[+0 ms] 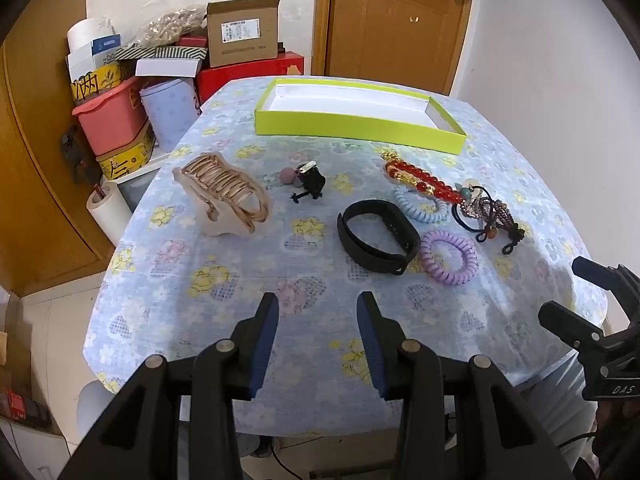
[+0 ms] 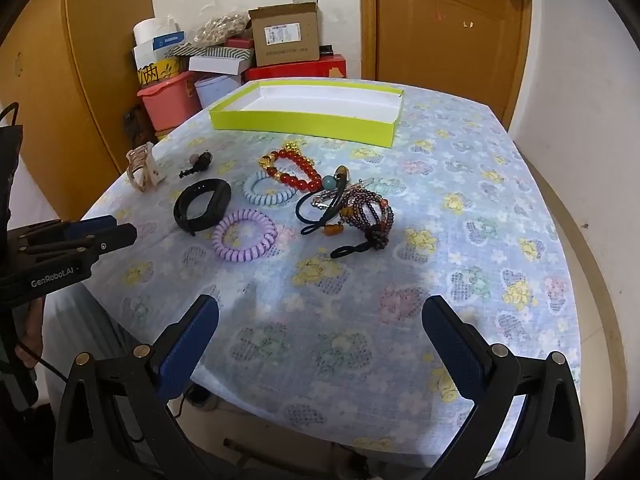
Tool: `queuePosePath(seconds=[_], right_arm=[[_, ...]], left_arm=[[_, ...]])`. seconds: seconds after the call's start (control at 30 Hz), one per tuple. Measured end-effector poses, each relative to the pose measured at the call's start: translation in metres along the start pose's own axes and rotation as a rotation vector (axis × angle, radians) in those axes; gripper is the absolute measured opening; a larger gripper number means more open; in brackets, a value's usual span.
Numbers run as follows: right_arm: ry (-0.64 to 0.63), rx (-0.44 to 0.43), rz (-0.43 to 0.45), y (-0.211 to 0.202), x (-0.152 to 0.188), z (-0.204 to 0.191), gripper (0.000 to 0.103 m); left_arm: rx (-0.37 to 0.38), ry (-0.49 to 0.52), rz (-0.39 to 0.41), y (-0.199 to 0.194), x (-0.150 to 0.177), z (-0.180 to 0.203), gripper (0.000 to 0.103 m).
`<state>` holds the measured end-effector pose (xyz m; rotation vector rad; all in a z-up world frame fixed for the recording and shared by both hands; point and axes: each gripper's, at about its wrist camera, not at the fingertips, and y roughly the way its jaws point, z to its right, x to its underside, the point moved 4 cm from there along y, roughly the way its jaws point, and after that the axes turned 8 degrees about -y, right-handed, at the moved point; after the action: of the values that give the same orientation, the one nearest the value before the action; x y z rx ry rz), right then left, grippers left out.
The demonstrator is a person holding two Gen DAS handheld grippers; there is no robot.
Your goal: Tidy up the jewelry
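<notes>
A lime-green box (image 1: 360, 126) (image 2: 304, 126) with a white inside stands empty at the table's far side. In front of it lie a beige hair claw (image 1: 224, 196) (image 2: 142, 170), a small black clip with a pink ball (image 1: 308, 182) (image 2: 198, 164), a black wristband (image 1: 376, 232) (image 2: 200, 204), a purple coil hair tie (image 1: 450, 256) (image 2: 244, 240), a light blue coil tie (image 1: 420, 208) (image 2: 266, 196), a red bead bracelet (image 1: 424, 182) (image 2: 296, 170) and a tangle of dark bead bracelets and black elastics (image 1: 490, 216) (image 2: 356, 216). My left gripper (image 1: 318, 308) (image 2: 106, 230) is open and empty above the near table edge. My right gripper (image 2: 320, 314) (image 1: 576, 292) is open wide and empty.
The table wears a blue flowered cloth (image 2: 460, 220). Behind its far left corner is a pile of boxes, a pink bin (image 1: 110, 120) and a cardboard carton (image 1: 242, 34). A wooden door (image 1: 396, 20) is behind the table, and a white wall to the right.
</notes>
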<state>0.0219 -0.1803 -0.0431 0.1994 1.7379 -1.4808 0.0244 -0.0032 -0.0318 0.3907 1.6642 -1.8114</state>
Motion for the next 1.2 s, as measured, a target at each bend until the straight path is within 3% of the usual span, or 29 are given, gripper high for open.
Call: queuePosePath(seconds=[1.2], right_arm=[[-0.004,-0.008,-0.014,0.0036,0.0049,-0.0007,0.102]], left_arm=[[-0.005,0.001,-0.002,0.0006,0.001,0.0049,0.043]])
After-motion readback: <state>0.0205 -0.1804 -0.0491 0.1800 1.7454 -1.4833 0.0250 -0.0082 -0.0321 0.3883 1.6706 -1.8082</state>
